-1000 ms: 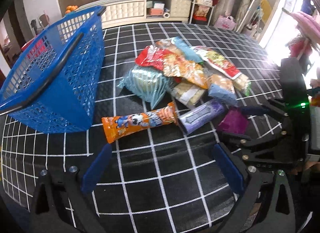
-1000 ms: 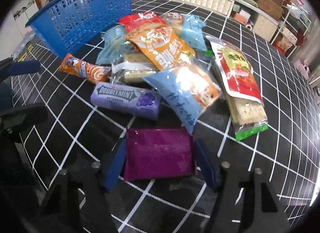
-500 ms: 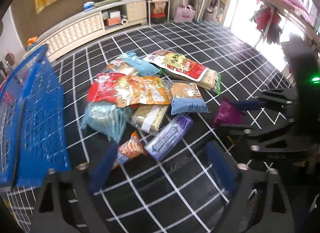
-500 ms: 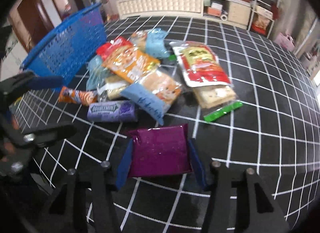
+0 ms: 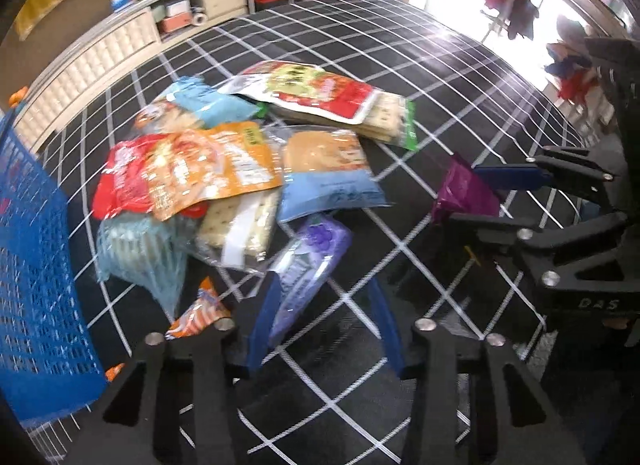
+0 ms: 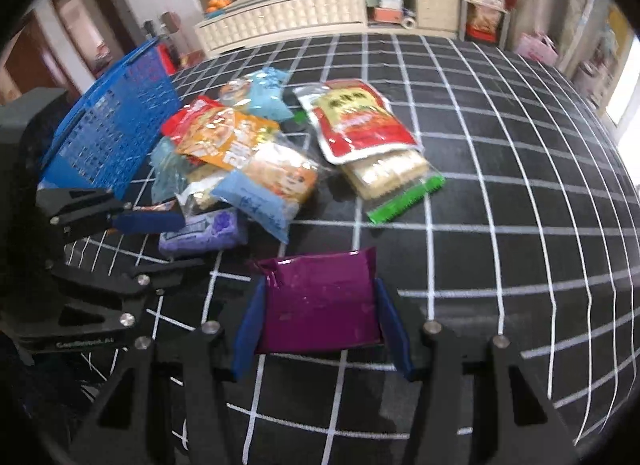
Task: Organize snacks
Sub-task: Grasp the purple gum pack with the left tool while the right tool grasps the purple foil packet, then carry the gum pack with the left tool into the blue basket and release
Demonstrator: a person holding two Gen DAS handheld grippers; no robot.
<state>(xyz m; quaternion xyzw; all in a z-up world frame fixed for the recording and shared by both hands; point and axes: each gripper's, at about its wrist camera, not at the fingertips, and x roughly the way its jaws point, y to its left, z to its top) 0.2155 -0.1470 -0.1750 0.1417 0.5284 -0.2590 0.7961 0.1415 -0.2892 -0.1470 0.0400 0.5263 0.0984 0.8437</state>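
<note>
Left wrist view: the left gripper (image 5: 324,319) is seen at bottom centre with its blue fingers spread and the jaws apart, nothing clamped. The near end of the purple gum pack (image 5: 308,265) lies between the fingers, just ahead, at the edge of the snack pile (image 5: 236,161) in mid-frame. The blue basket (image 5: 36,265) is seen along the left edge. The right gripper (image 5: 480,197) is seen at right, with the purple pouch (image 5: 464,193) held between its fingers.

Right wrist view: the purple pouch (image 6: 320,301) is clamped between the right gripper's (image 6: 320,329) blue fingers at lower centre, above the black grid tablecloth (image 6: 500,185). The blue basket (image 6: 112,121) sits at upper left.
</note>
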